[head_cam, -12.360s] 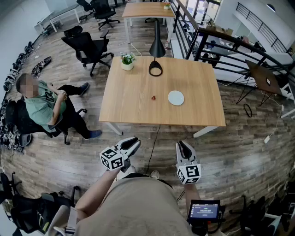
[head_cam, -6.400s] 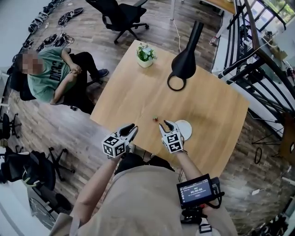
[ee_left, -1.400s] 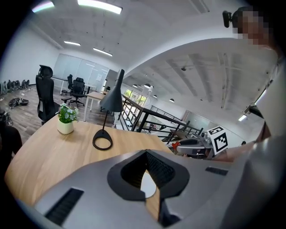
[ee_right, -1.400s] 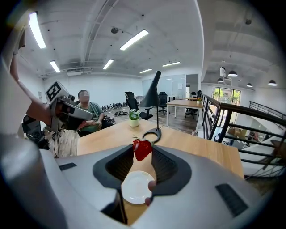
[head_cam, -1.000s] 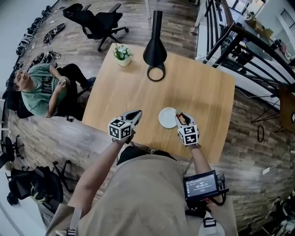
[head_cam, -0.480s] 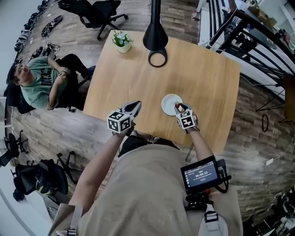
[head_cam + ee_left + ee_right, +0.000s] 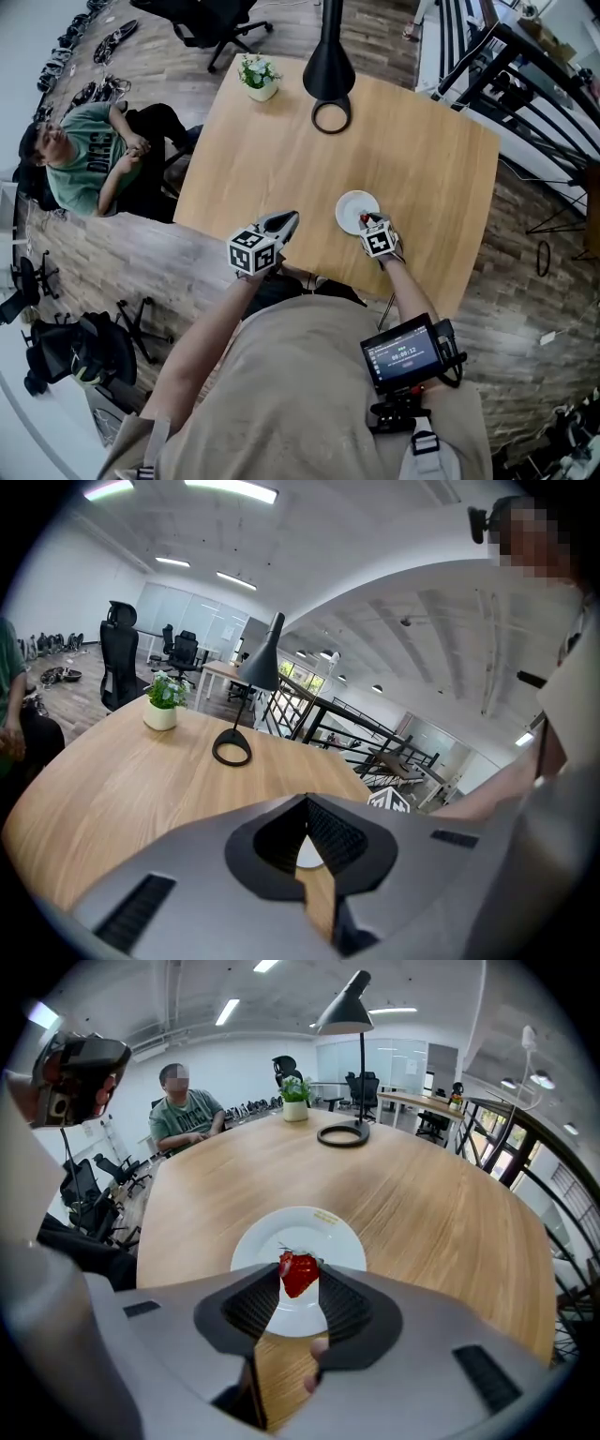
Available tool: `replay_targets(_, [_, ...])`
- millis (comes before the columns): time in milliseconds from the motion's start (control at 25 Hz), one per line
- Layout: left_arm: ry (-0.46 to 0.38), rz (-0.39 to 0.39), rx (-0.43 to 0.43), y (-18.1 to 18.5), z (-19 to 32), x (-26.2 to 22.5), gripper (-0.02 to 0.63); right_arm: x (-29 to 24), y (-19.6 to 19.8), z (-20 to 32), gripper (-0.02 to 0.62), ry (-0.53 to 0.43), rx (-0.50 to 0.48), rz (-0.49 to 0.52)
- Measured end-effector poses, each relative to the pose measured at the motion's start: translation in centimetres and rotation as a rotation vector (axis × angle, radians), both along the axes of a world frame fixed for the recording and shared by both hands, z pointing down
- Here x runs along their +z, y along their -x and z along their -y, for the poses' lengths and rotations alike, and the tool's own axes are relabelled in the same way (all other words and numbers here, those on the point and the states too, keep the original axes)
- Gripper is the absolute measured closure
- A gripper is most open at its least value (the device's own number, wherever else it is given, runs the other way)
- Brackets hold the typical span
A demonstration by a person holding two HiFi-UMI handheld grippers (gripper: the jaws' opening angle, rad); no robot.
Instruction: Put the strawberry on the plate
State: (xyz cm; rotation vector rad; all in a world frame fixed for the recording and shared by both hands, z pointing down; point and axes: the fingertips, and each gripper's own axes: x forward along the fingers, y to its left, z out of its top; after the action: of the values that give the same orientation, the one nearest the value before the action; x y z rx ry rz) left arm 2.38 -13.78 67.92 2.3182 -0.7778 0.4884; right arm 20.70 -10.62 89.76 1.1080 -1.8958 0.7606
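The right gripper [image 7: 298, 1284] is seen clenched on the strawberry [image 7: 298, 1272], which is pinched between the two ribbed pads near their tips. The gripper is pointed steeply downward, and the fruit is held over the near part of the white plate [image 7: 281, 1234]; whether it touches the plate cannot be told. In the head view the right gripper [image 7: 367, 221] is found at the plate's [image 7: 353, 204] near edge, with the right forearm stretched forward from the body and the marker cube turned upward.

The left gripper [image 7: 305, 801] is shown closed, its tips met with nothing between them. It is held off to the left of the plate, above the near edge of the table [image 7: 412, 141], tilted gently downward, with the left arm bent at the elbow. In the head view the left gripper [image 7: 287, 221] lies well apart from the right one.

The strawberry is seen as bright red and glossy, broader at its far end, where a few thin green leaves stick out, and narrowing toward the camera.

Farther off on the wooden table a black lamp [image 7: 328, 66] and a small potted plant [image 7: 260, 75] are stood. A seated person [image 7: 84, 164] is placed beside the table's left edge.
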Motion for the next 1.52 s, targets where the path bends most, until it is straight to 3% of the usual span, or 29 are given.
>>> replay_targets(480, [0.059,0.001,-0.062,1.3,-1.3,1.0,0.603,2.9,-0.6,1.3,0.459,-0.015,-0.017,-0.103])
replay_targets(600, [0.061,0.003,-0.070,2.4,-1.6,1.2,0.603,3.0,0.3,1.5,0.459,-0.041,-0.011,-0.084])
replay_targets(640, [0.058,0.004,-0.076,3.0,-1.6,1.2,0.603,3.0,0.9,1.5,0.454,-0.053,-0.013,-0.066])
replay_targets(720, [0.048,0.005,-0.090,3.9,-1.3,1.1,0.603,2.6,1.9,1.8,0.380,-0.079,-0.015,-0.040])
replay_targets(840, [0.037,0.000,-0.106,4.6,-0.4,0.7,0.603,1.0,2.3,2.4,0.377,-0.131,0.008,-0.027])
replay_targets(1120, [0.013,-0.036,-0.088,2.9,1.0,-0.7,0.603,-7.3,0.5,3.6,0.379,-0.349,0.128,0.015])
replay_targets(1360, [-0.031,-0.124,-0.084,0.3,1.9,-4.4,0.603,-19.4,-2.4,3.9,0.379,-0.594,0.266,0.149])
replay_targets(1520, [-0.080,-0.186,-0.101,0.7,2.6,-7.9,0.603,-27.4,-2.1,3.9,0.379,-0.740,0.297,0.191])
